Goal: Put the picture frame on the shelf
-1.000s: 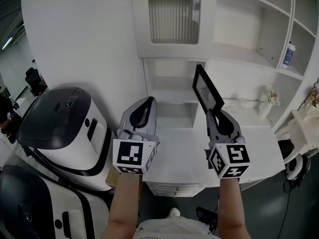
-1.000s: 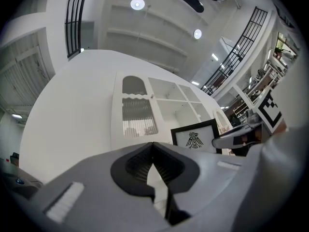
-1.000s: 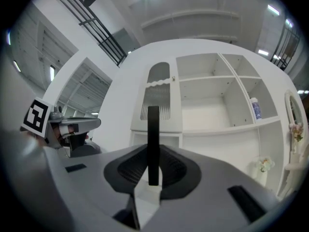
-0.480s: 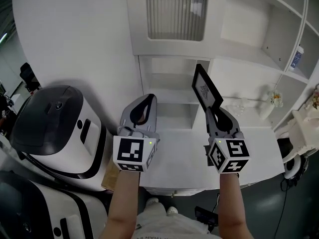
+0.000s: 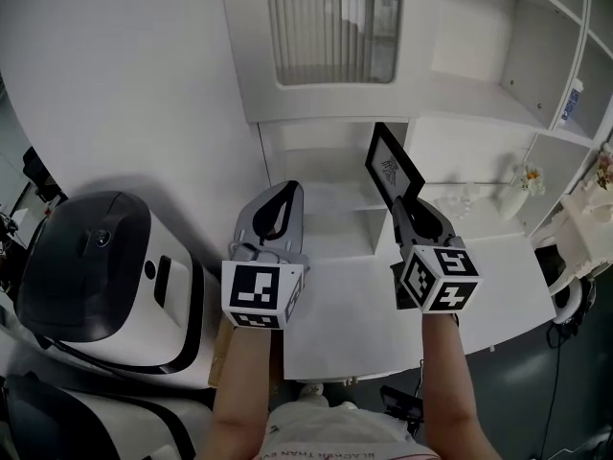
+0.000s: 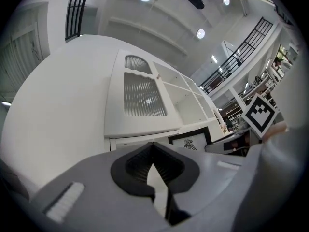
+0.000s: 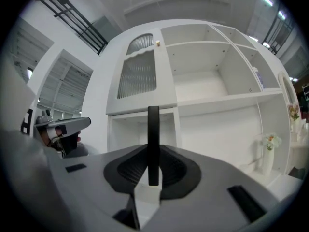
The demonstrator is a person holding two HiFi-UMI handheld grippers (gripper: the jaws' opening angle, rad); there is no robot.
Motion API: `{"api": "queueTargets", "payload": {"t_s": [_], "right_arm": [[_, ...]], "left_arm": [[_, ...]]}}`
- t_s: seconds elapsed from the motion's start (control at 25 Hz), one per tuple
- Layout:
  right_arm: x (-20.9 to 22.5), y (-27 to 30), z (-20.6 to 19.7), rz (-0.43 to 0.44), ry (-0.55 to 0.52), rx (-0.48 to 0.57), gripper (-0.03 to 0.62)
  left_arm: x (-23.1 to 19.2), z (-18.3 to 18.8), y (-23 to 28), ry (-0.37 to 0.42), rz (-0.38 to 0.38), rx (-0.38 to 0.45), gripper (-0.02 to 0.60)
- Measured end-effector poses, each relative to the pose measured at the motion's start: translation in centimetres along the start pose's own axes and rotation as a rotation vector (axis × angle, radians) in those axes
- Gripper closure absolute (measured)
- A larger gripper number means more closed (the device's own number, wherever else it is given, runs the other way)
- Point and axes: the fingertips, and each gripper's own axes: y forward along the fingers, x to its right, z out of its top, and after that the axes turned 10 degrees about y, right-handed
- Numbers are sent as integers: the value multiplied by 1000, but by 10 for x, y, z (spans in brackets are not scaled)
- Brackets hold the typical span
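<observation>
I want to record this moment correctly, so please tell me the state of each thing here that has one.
Picture frame: held in the air, not yet set down.
Right gripper: shut on the picture frame.
Left gripper: shut, empty.
Cabinet door: closed.
Flower vase: upright.

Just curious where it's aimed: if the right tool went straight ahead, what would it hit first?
The right tool, shut on the frame, seems aimed into the open cubby under the ribbed door. The frame would likely reach its back wall first, though depth is unclear.
</observation>
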Motion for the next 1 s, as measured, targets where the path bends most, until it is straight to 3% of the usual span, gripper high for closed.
{"api": "queueTargets", "payload": {"t_s": [0.56, 1.0], "right_arm": [[21, 63, -27, -107, 104, -61, 517], [45, 80, -55, -189, 297, -72, 517]], "left_arm": [[-13, -27, 44, -37, -87, 27, 572], [-20, -42, 55, -56, -103, 26, 572]]}}
